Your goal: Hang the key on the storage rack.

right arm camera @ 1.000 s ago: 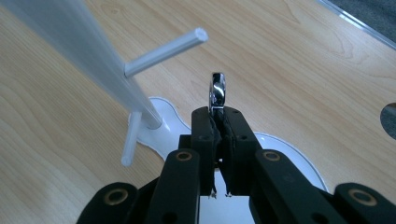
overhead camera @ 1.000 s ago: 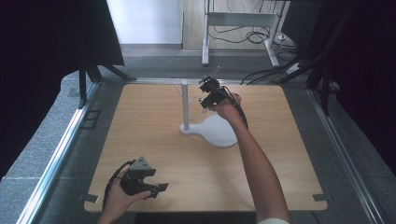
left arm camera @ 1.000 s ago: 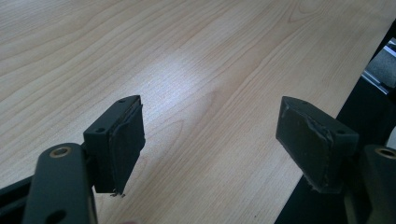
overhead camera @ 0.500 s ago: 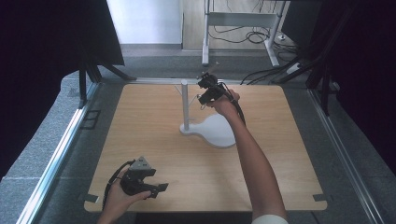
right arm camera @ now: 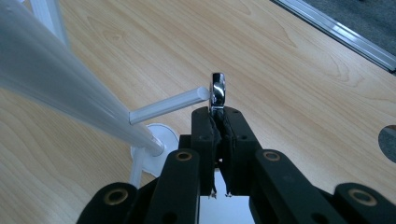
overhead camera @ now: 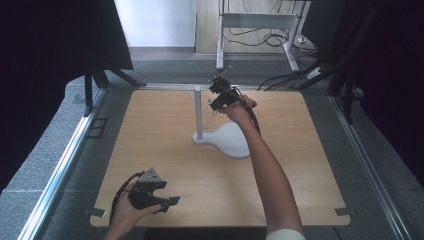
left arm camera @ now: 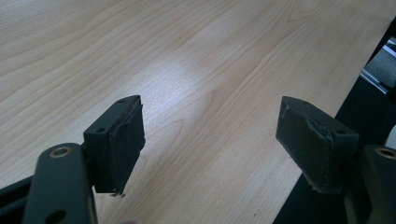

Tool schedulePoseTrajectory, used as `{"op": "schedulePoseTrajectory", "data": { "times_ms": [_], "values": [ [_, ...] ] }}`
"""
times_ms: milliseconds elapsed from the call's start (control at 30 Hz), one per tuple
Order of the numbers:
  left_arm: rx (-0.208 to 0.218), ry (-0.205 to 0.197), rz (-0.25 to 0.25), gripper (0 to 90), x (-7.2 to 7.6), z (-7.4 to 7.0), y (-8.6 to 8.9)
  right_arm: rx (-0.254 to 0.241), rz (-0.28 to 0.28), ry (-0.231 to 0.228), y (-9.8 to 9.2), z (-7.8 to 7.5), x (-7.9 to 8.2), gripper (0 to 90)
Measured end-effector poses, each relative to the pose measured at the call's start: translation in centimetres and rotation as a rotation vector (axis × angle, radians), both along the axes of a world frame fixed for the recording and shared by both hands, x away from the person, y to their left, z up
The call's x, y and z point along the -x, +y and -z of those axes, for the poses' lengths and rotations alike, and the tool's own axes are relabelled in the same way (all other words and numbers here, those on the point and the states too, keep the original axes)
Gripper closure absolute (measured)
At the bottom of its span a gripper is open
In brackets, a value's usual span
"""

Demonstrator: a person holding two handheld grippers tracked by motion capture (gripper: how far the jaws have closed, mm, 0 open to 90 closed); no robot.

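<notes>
Here, a wooden table is seen from above, with a white stand set near its middle — a flat base, an upright post and thin side pegs. The right gripper is held high beside the top of the post, its jaws clenched on a small shiny metal ring, which sits right at the tip of one peg. The left gripper is held low by the near edge — its jaws spread wide, nothing between them.
</notes>
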State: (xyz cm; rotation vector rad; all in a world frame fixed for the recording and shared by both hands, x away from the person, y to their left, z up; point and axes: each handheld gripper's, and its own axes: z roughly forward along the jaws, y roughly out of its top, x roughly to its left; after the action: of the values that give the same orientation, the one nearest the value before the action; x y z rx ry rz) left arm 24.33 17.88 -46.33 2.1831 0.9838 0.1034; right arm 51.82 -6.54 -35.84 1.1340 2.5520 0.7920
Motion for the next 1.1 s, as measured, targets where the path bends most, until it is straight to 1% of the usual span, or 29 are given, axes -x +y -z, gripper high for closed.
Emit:
{"op": "schedulePoseTrajectory", "data": {
  "times_ms": [67, 200, 367, 500, 767, 833, 900, 967, 1033, 1100],
  "values": [
    [0.002, 0.002, 0.000, 24.1, 0.0, 0.1, -0.1, 0.004, -0.001, -0.001, 0.1, 0.0, 0.1, 84.0],
    [-0.004, 0.004, 0.006, 24.1, 0.0, 0.1, -0.2, -0.005, -0.006, -0.008, 0.3, -0.1, 0.3, 84.0],
    [-0.004, 0.005, 0.004, 24.1, 0.0, 0.2, -0.3, 0.001, -0.008, -0.008, 0.4, 0.0, 0.6, 84.0],
    [-0.004, 0.006, 0.003, 24.1, 0.0, 0.2, -0.3, -0.011, -0.009, -0.008, 0.4, 0.1, 0.9, 83.9],
    [-0.012, 0.008, 0.012, 24.1, 0.0, 0.3, -0.5, -0.003, -0.038, -0.011, 1.0, 0.4, 1.6, 81.1],
    [-0.013, 0.009, 0.010, 24.2, -0.1, 0.3, -0.5, 0.001, -0.048, -0.009, 1.0, 0.4, 1.9, 76.8],
    [-0.016, 0.011, 0.009, 24.1, -0.1, 0.4, -0.4, 0.000, -0.049, -0.016, 1.0, 0.4, 2.2, 74.3],
    [-0.018, 0.012, 0.010, 24.1, -0.2, 0.5, -0.5, -0.018, -0.056, -0.017, 0.8, 0.3, 2.5, 70.2],
    [-0.018, 0.011, 0.009, 24.1, -0.2, 0.5, -0.5, -0.022, -0.061, -0.021, 0.6, 0.3, 2.9, 64.1],
    [-0.020, 0.012, 0.014, 24.1, -0.2, 0.5, -0.6, -0.028, -0.063, -0.031, 0.3, 0.3, 3.2, 61.1]
  ]
}}
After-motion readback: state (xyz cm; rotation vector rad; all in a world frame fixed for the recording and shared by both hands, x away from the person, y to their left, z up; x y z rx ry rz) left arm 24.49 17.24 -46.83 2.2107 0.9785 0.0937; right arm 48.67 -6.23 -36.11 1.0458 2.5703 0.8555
